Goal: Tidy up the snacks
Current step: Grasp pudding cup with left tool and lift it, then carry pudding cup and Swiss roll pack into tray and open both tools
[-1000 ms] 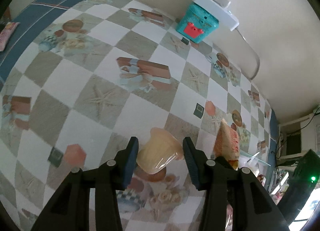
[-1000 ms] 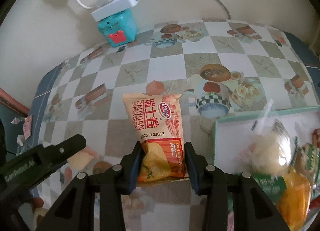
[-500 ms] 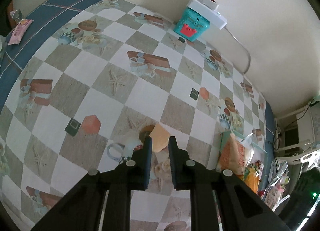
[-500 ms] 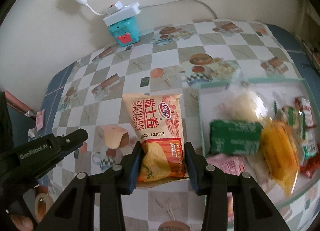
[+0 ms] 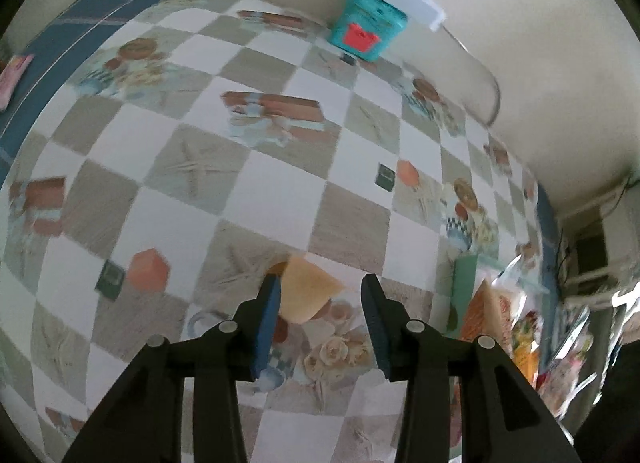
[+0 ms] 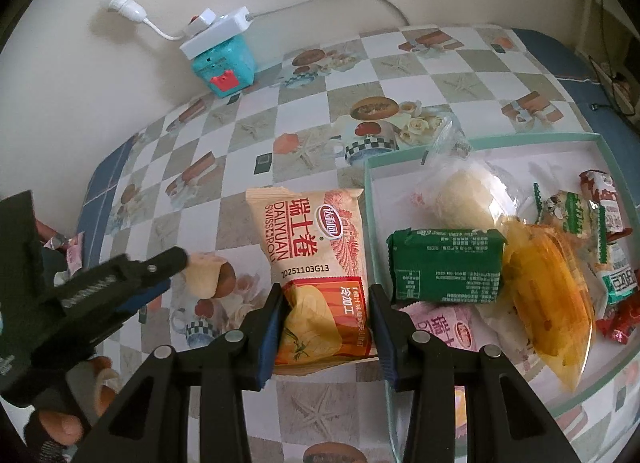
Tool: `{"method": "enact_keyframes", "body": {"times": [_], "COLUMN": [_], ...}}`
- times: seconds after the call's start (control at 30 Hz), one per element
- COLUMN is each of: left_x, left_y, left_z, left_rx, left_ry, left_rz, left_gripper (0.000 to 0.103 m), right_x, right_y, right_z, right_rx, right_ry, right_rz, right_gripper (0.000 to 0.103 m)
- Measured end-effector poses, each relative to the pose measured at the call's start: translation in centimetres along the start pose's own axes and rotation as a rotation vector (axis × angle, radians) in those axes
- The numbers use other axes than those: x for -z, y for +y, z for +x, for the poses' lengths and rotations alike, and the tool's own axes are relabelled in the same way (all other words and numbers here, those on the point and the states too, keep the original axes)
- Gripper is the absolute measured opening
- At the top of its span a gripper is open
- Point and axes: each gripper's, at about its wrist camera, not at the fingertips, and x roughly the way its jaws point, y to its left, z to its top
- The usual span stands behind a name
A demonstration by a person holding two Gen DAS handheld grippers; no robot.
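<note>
Waiting outside the part-filled pale green tray point(image 6: 370, 199) are 2 snacks: the orange Swiss-roll packet point(image 6: 316, 259) clamped in the right gripper point(image 6: 326, 295), and the small beige cup point(image 5: 308, 295) between the parted, just-opening jaws of the left gripper point(image 5: 320, 283).

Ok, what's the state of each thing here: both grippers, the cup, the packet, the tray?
Left gripper: open.
Pale cup: between its jaws, not clamped.
Right gripper: shut on the Swiss roll packet.
Swiss roll packet: held, outside the tray.
Tray: holding several snacks.
</note>
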Motion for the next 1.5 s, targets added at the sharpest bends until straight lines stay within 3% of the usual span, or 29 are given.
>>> {"method": "enact_keyframes", "body": {"times": [0.17,0.23,1.1,1.5], "left_x": [0.1,0.0,-1.7,-1.7], "left_y": [-1.6,-1.5,0.1,-2.4], "left_z": [2.0,2.6,3.8,-2.6], "left_rx": [-0.115,-0.127,-0.044,-0.033], "left_ry": [0.022,0.03,0.005,-0.087], "left_rz": [0.104,0.108,0.015,0.058], "left_gripper": [0.044,0.044,0.044,0.044], "right_x": [-0.3,-0.4,-0.6,-0.9], "right_y": [0.1,0.1,0.3,0.9], "right_z": [0.3,0.4,0.8,-1.5], "right_rx": [-0.001,-0.001,0.006,-0.013], "right_ry": [0.009,0.011,0.017,-0.036], "right_rz": [-0.003,-0.005,-0.009,-0.025], "right_gripper": [0.043,0.043,0.043,0.043]}}
